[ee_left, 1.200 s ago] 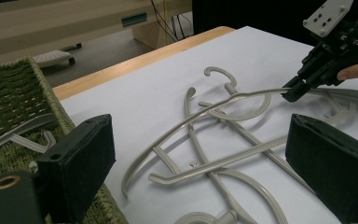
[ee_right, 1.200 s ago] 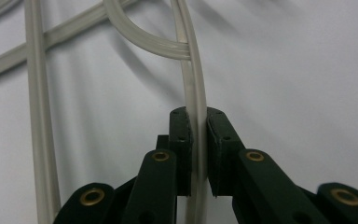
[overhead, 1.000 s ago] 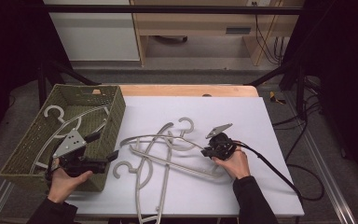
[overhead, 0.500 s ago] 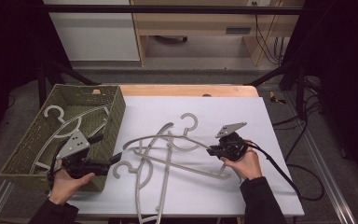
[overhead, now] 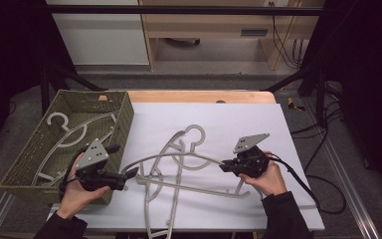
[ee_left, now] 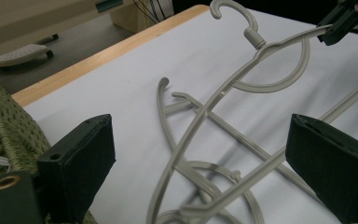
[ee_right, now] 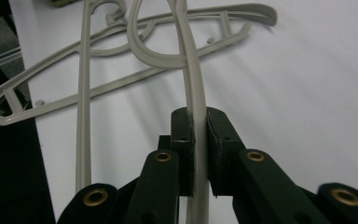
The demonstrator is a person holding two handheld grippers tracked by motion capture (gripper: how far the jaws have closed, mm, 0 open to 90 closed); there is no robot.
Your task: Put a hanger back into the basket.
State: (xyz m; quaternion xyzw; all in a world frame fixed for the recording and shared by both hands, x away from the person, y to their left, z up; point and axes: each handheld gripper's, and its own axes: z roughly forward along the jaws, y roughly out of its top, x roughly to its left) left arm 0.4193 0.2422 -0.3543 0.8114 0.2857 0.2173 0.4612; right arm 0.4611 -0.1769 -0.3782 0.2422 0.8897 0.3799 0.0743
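At the far left, a green woven basket (overhead: 122, 117) holds 2 grey hangers (overhead: 74, 132). Just right of its near corner, the left gripper (overhead: 132, 173) has its jaws spread wide with nothing between the pads, pointing at the pile of hangers (overhead: 179, 191) on the white table (overhead: 238, 119). To the right, the right gripper (overhead: 224, 167) is clamped tight on the arm of 1 lifted hanger (overhead: 184, 155), whose hook (overhead: 195, 134) points far.

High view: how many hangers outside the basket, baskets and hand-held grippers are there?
Hangers outside the basket: 3
Baskets: 1
Grippers: 2, the left gripper and the right gripper
Total: 6
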